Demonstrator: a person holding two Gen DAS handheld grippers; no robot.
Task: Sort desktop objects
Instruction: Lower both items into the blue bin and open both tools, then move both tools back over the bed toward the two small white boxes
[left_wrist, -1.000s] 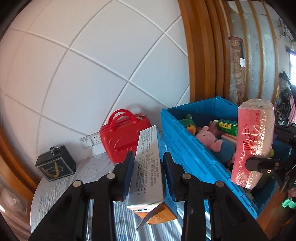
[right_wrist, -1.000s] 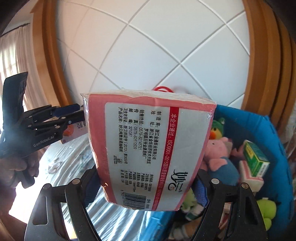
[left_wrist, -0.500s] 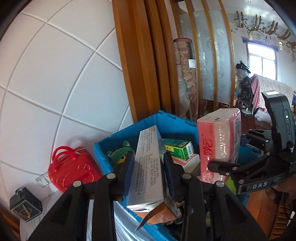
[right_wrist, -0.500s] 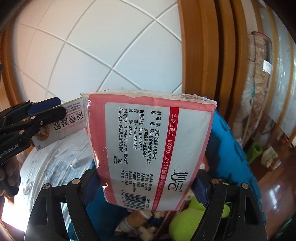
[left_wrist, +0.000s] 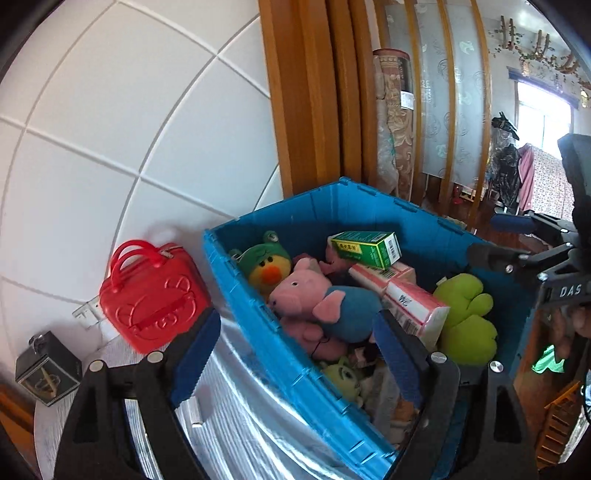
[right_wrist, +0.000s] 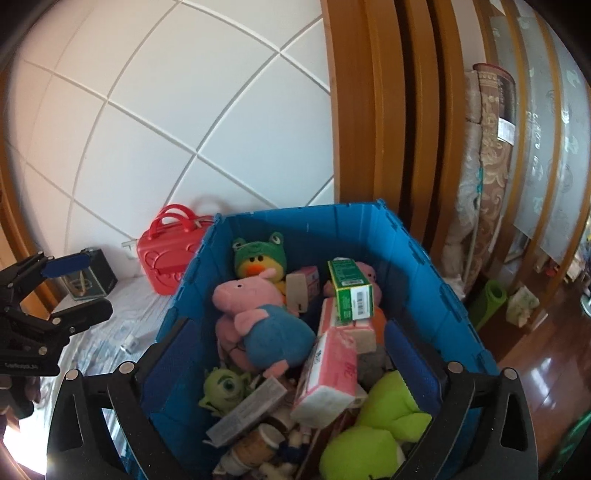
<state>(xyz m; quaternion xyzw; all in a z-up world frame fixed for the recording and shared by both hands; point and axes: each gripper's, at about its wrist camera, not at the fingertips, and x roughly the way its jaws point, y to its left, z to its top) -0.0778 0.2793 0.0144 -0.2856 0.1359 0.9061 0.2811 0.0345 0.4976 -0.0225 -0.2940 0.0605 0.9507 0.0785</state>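
Observation:
A blue crate (left_wrist: 258, 325) (right_wrist: 424, 280) holds plush toys and boxes. The pink tissue pack (right_wrist: 328, 373) (left_wrist: 417, 306) lies loose on the heap inside it. The long grey printed box (right_wrist: 247, 410) lies flat near the crate's front. My left gripper (left_wrist: 295, 354) hangs over the crate's near wall, its jaws opening with nothing between them. My right gripper (right_wrist: 288, 354) is over the crate, jaws also opening and empty. Each gripper shows at the edge of the other's view: the left gripper (right_wrist: 79, 290) and the right gripper (left_wrist: 498, 238).
In the crate are a pink pig plush (right_wrist: 258, 317), a green box (right_wrist: 351, 291) and a lime plush (right_wrist: 376, 424). A red toy suitcase (left_wrist: 155, 295) and a black box (left_wrist: 46, 369) stand on the silver-covered table (left_wrist: 236, 424) by the white wall. A wooden frame rises behind.
Both grippers have let go: the tissue pack and the grey box now lie in the crate. Both sets of jaws stand wider. The left gripper moved right over the crate.

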